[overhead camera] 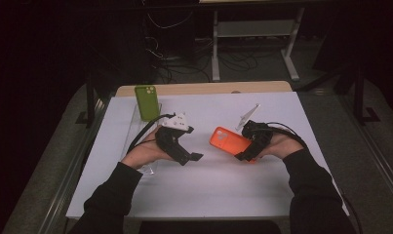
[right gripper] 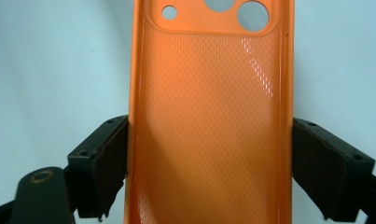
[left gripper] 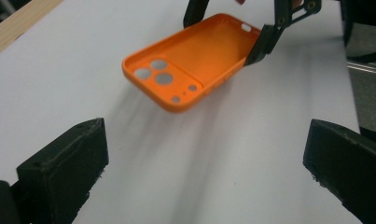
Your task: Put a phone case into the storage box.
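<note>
The right claw (overhead camera: 244,155) pinches an orange phone case (overhead camera: 229,140) by its two long edges and holds it lifted clear of the white table (overhead camera: 282,195), open side up and camera cut-outs pointing toward the left claw (overhead camera: 191,157), whose jaws stand spread and empty a short way off. A green phone (overhead camera: 147,102) stands propped at the table's far left, well apart from both claws. The step in hand looks like presenting the case for fitting; the next move likely calls for the left claw to fetch the phone while the case is held steady.
</note>
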Available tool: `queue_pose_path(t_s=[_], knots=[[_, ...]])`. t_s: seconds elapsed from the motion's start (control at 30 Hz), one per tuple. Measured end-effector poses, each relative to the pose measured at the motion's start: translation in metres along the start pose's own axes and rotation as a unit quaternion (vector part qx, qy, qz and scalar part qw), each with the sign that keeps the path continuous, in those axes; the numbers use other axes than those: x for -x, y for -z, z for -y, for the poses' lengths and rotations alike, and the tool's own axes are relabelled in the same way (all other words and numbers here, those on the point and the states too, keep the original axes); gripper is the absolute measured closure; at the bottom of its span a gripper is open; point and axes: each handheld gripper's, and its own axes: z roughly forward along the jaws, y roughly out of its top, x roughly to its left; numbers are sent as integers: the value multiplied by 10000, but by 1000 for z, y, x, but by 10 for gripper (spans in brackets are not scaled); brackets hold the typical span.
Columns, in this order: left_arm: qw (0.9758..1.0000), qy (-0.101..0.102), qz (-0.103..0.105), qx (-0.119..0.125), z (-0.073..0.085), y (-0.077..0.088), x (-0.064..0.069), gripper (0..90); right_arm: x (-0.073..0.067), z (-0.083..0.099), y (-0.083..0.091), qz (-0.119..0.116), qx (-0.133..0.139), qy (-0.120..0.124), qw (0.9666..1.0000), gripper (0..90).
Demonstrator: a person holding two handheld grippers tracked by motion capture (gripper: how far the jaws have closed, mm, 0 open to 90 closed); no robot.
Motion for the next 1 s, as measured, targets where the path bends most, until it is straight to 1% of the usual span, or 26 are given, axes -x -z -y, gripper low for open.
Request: queue_pose_path(t_s=[0.07,0.1,0.17,0.23,0.27,0.3,0.33,0.43,0.47,0.5,0.53,0.57,0.6,0.7,0.73,0.77,0.8,0.87,0.9,0.93,0.97,1.0], knots=[[9999,-138,-15,-51,-1,-2,-1,0,-3,0,0,-64,-45,145,9999,158],[9998,-186,31,-15,-1,-4,-2,0,-4,0,0,-89,-55,239,9997,158],[9996,-215,207,-1,-1,-6,0,0,-7,-1,0,-168,-79,397,9990,158],[9992,-315,249,-71,0,-7,0,0,-10,-2,0,-250,-47,515,9983,158],[9991,-318,283,-88,1,-9,0,0,-12,-2,0,-307,-32,561,9979,158],[9988,-336,323,-121,2,-10,1,0,-13,-3,-1,-337,-41,608,9976,158],[9984,-414,346,-168,2,-12,1,0,-15,-4,-2,-373,-50,687,9969,158],[9974,-492,448,-276,3,-16,3,0,-19,-6,-5,-457,-90,836,9954,158],[9969,-552,491,-284,3,-18,4,0,-21,-7,-7,-469,-87,887,9949,158],[9966,-566,533,-272,4,-20,5,0,-23,-9,-9,-524,-113,935,9942,158],[9959,-642,554,-301,3,-20,6,0,-24,-9,-10,-558,-136,970,9936,158],[9955,-653,599,-329,3,-21,7,0,-27,-10,-11,-585,-166,1023,9929,158],[9949,-717,616,-348,4,-22,8,0,-28,-12,-13,-590,-175,1098,9920,158],[9934,-738,755,-441,5,-26,11,0,-35,-16,-16,-645,-195,1255,9898,158],[9923,-816,792,-500,5,-27,12,0,-36,-17,-16,-678,-203,1305,9889,158],[9916,-859,809,-535,5,-28,13,0,-39,-18,-16,-678,-211,1353,9883,158],[9907,-933,807,-570,5,-30,14,0,-40,-19,-16,-683,-215,1385,9878,158],[9899,-964,817,-641,6,-32,15,0,-43,-21,-15,-764,-215,1392,9871,158],[9893,-998,824,-669,6,-33,15,0,-44,-21,-15,-759,-196,1407,9869,158],[9890,-992,839,-711,7,-34,16,0,-44,-22,-14,-721,-192,1474,9863,157],[9888,-955,868,-753,8,-35,17,0,-46,-23,-14,-734,-181,1497,9858,157],[9872,-1035,919,-786,8,-37,18,0,-47,-23,-14,-723,-189,1513,9857,158]])
